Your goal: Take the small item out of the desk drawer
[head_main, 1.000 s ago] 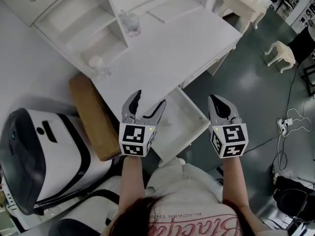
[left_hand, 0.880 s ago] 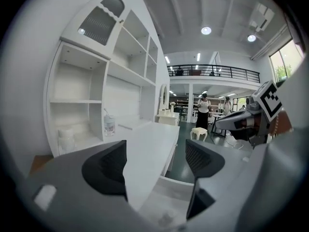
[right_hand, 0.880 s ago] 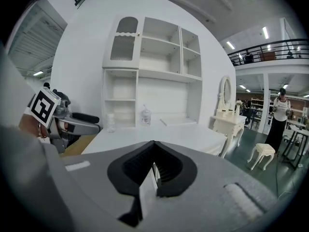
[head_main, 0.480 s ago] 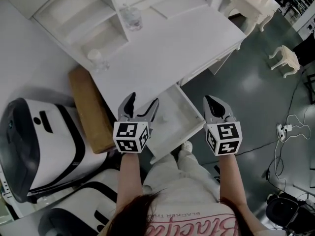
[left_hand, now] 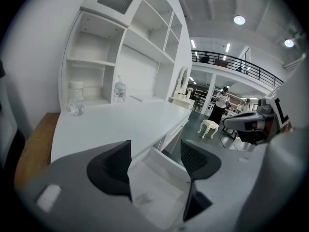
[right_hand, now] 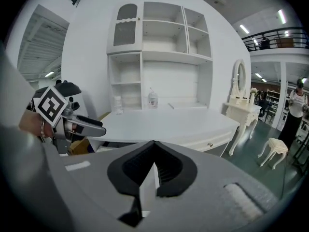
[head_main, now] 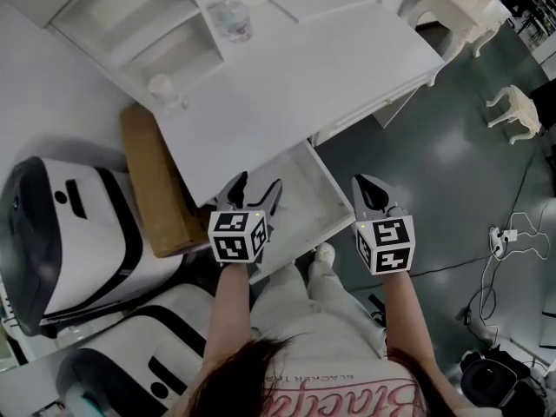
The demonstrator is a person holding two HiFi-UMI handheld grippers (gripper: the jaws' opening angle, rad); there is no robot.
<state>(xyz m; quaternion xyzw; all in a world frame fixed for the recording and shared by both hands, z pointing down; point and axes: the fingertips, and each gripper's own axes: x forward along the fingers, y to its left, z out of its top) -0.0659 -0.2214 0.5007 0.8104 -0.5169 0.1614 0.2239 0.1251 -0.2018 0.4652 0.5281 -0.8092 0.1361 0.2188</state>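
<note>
The white desk has one drawer pulled open toward me. In the left gripper view a small pale item lies on the drawer floor, seen between the jaws. My left gripper hovers over the drawer's left side, open. Its jaws have just been closing a little, with nothing pressed between them. My right gripper hangs off the drawer's right edge, above the floor, shut and empty.
A clear bottle and a jar stand at the back of the desk by the shelves. A brown box and white-and-black machines sit to the left. A white stool stands far right. My shoe is below the drawer.
Both grippers have come down toward the drawer. The left one has rolled, and its jaws stand slightly narrower. The right one stays shut.
</note>
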